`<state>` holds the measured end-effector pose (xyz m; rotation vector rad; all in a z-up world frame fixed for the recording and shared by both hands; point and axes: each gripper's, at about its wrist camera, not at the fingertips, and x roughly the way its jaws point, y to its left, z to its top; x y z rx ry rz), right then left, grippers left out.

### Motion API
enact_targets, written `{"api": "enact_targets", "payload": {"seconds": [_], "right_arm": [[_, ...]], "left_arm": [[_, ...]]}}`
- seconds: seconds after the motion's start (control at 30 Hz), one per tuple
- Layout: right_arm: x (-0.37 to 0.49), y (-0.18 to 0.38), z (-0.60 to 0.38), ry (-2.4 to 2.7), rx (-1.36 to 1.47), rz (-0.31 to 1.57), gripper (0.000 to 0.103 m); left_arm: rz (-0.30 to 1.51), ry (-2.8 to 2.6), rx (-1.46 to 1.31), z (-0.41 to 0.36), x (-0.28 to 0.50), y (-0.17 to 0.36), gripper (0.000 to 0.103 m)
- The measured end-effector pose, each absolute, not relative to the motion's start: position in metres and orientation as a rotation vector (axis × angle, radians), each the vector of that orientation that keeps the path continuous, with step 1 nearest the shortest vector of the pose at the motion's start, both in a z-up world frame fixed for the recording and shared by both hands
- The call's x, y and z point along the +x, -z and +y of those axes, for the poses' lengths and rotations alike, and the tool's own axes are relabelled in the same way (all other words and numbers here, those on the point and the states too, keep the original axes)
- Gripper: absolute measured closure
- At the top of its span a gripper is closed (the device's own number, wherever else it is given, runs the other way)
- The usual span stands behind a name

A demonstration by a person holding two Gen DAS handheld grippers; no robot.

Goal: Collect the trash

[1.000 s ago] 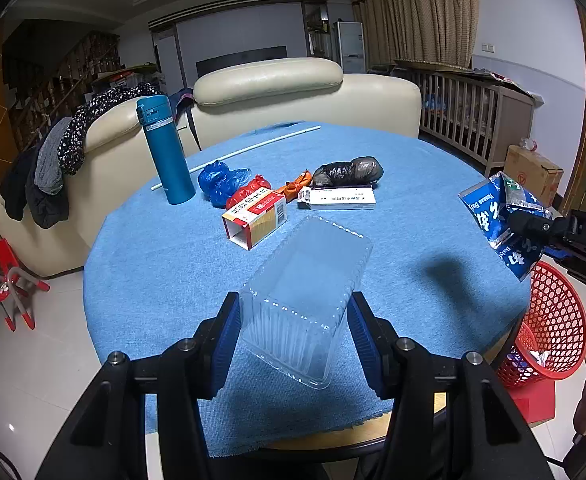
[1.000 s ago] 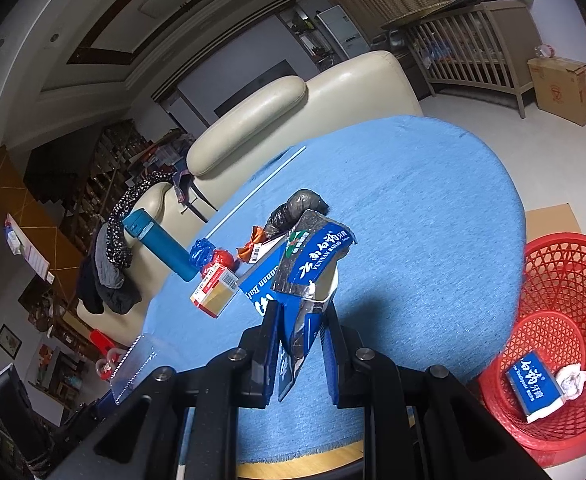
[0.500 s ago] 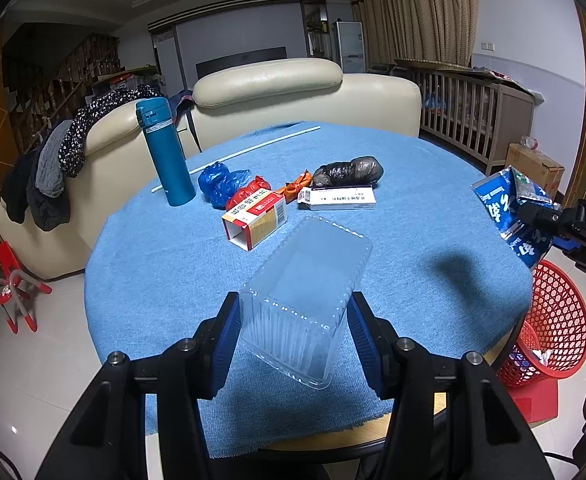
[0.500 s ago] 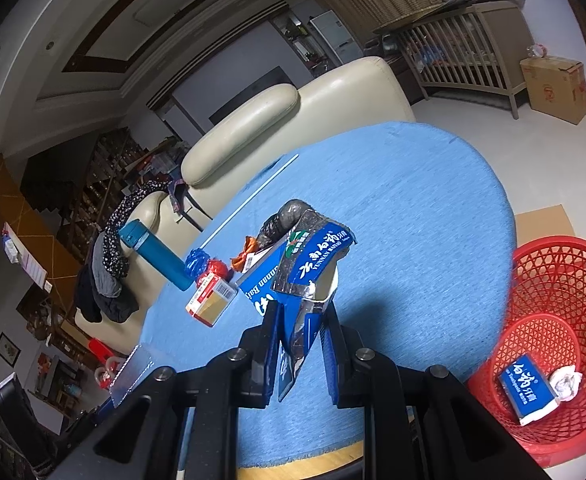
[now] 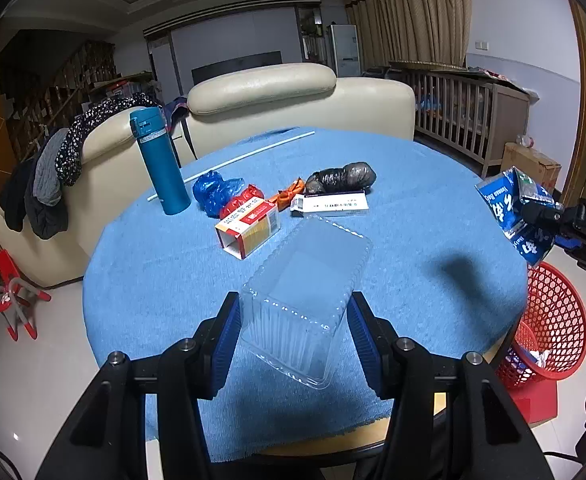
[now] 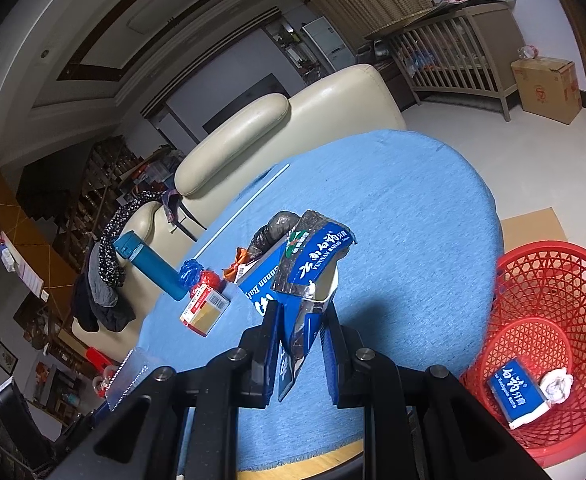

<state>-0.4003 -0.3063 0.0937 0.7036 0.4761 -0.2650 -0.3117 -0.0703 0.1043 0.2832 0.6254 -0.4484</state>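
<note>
Blue toothpaste box (crumpled) pinched in right claw; left claw clamping clear tray.

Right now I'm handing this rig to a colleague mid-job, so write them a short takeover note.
Left tongs: around the clear plastic container on the blue table; contact unclear.
Right tongs: shut on the crumpled blue toothpaste box, held above the table edge beside the red basket.
Done: a blue toothpaste box and a paper wad lie in the basket.
Left: drop the held box, then collect the container, red-yellow box, white box, and the blue, red, orange and black bags.
</note>
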Motion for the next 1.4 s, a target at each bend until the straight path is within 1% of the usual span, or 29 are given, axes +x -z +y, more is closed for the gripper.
{"api": "enact_targets", "payload": {"seconds": [0.7, 1.1, 1.4], "right_arm": [[-0.426, -0.1, -0.331, 0.33, 0.729, 0.429, 0.082], [-0.454, -0.1, -0.356, 0.404, 0.747, 0.389, 0.082], [-0.496, -0.082, -0.39, 0.523, 0.772, 0.383, 0.082]], "left_arm": [[0.578, 0.484, 0.272, -0.09, -0.313, -0.13, 0.048], [0.558, 0.513, 0.296, -0.102, -0.318, -0.131, 0.048], [0.562, 0.577, 0.36, -0.136, -0.33, -0.122, 0.048]]}}
